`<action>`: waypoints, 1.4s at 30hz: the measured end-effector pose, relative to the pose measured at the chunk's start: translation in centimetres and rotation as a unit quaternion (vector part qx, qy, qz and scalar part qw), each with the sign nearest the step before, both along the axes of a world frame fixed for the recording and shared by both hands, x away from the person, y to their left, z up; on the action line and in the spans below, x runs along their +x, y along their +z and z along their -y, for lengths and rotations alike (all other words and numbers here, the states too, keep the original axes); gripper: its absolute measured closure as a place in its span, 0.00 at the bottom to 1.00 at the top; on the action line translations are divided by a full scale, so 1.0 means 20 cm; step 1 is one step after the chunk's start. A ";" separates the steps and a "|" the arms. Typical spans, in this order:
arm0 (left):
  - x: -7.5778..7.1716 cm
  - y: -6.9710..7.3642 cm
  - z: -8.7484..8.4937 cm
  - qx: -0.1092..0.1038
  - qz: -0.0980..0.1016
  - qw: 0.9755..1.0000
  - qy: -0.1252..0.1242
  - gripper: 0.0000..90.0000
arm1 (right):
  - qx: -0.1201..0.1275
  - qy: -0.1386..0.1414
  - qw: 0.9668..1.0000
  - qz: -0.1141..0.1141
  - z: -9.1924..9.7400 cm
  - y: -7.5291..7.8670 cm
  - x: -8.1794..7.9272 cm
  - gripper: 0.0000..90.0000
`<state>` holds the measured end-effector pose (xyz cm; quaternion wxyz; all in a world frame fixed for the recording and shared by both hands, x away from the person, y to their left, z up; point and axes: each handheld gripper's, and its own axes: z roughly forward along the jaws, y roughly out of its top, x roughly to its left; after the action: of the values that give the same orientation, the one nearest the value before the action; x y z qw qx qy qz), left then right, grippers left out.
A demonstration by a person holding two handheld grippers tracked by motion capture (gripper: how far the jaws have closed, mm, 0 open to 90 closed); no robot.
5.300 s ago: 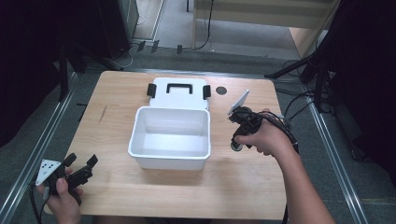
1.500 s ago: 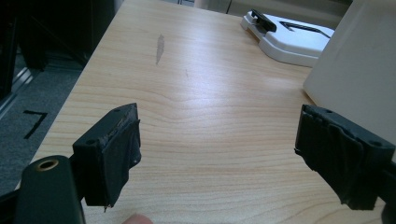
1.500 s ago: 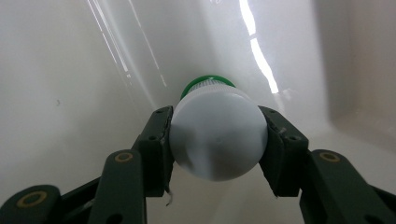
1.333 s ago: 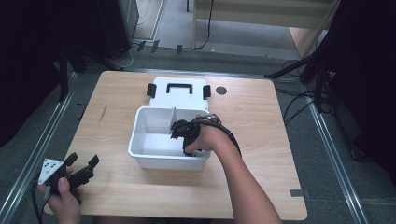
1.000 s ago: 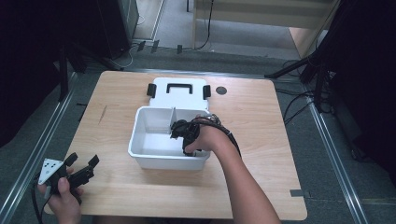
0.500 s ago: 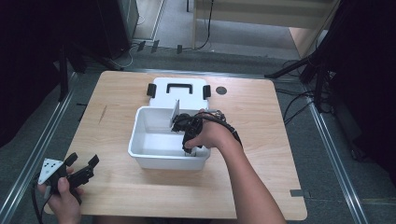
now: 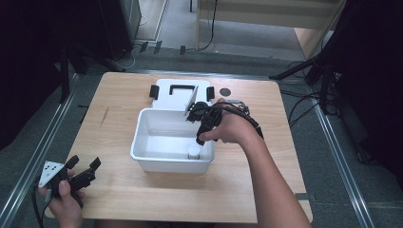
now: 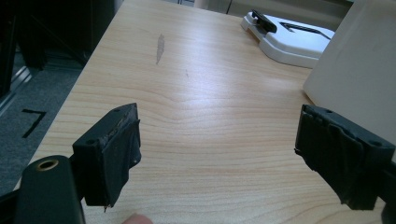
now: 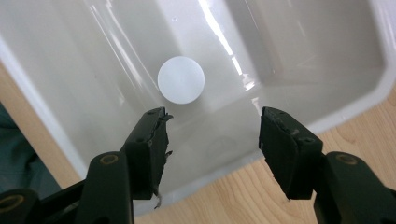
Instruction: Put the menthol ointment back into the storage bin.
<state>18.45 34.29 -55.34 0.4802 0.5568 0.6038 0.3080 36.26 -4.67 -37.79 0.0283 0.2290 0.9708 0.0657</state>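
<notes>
Right gripper [image 9: 212, 140] hangs over the white bin [image 7: 142, 124], jaws just opening and empty

White round cap [image 9: 181, 79] sits on the bin floor at twelve o'clock of those jaws; left gripper [image 8: 219, 154] rests spread wide at the table's [image 7: 266, 190] seven o'clock corner

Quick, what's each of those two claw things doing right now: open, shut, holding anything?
Left gripper: open, empty, over the table.
Right gripper: open, empty, jaws just opening above the small white round thing in the tub.

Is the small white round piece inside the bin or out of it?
Inside. The white round piece rests on the bin floor, below the open right gripper.
</notes>
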 end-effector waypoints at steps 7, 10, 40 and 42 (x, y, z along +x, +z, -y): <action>0.00 0.00 0.00 0.002 0.000 1.000 0.000 0.16 | 0.006 -0.019 1.000 0.009 0.14 0.06 -0.01 0.47; 0.00 0.00 0.00 0.001 0.000 1.000 0.001 0.16 | 0.001 -0.027 1.000 0.013 0.20 0.08 -0.02 0.47; 0.00 0.00 0.01 0.005 0.001 1.000 0.000 0.16 | 0.084 -0.144 0.983 0.081 0.77 -0.31 -0.17 0.26; 0.00 0.00 0.01 0.006 0.002 1.000 0.000 0.16 | 0.105 -0.157 0.976 0.105 0.82 -0.33 -0.20 0.22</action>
<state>18.37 34.17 -55.33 0.4779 0.5590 0.6013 0.3123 32.26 -21.00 -44.48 0.1159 0.3720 0.9021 0.1853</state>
